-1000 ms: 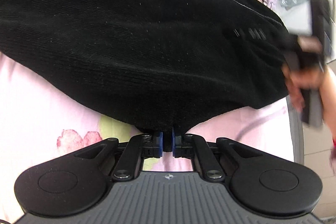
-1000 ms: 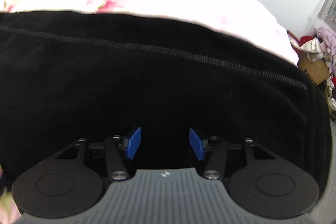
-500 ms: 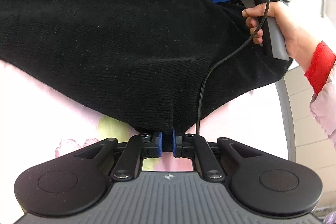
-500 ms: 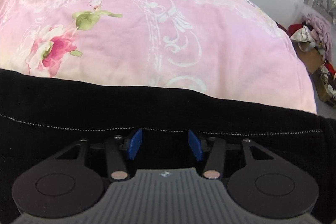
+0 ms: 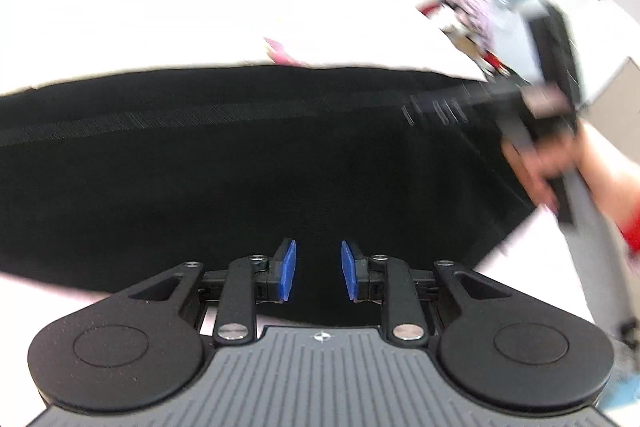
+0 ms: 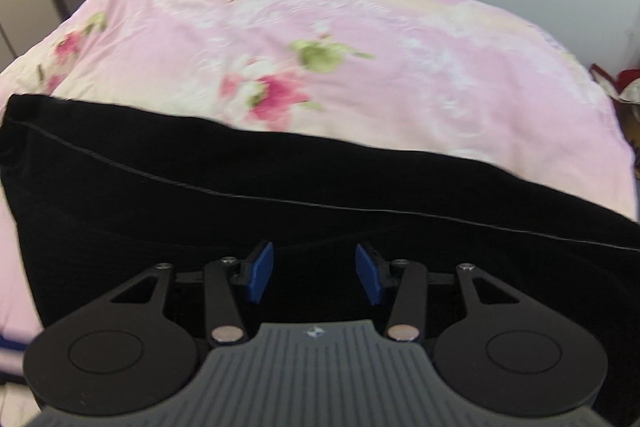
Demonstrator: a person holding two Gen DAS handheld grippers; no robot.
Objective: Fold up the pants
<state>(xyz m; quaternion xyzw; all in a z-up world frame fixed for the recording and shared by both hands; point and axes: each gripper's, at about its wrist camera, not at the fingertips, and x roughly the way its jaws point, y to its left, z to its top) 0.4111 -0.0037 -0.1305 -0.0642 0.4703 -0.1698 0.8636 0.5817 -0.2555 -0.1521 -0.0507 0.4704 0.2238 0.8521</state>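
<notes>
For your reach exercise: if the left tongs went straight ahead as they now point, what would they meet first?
Probably the black pants directly ahead of the open left tongs; depth is unclear.

Black pants (image 6: 320,211) lie folded flat across the pink floral bedspread (image 6: 360,59).

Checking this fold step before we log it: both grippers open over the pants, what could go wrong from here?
1. Both the left gripper and the right gripper are open, so nothing pins the black pants; the fold could slacken or slide on the soft pink bedspread.
2. The left wrist view is motion-blurred, so a regrasp could catch the wrong layer.
</notes>
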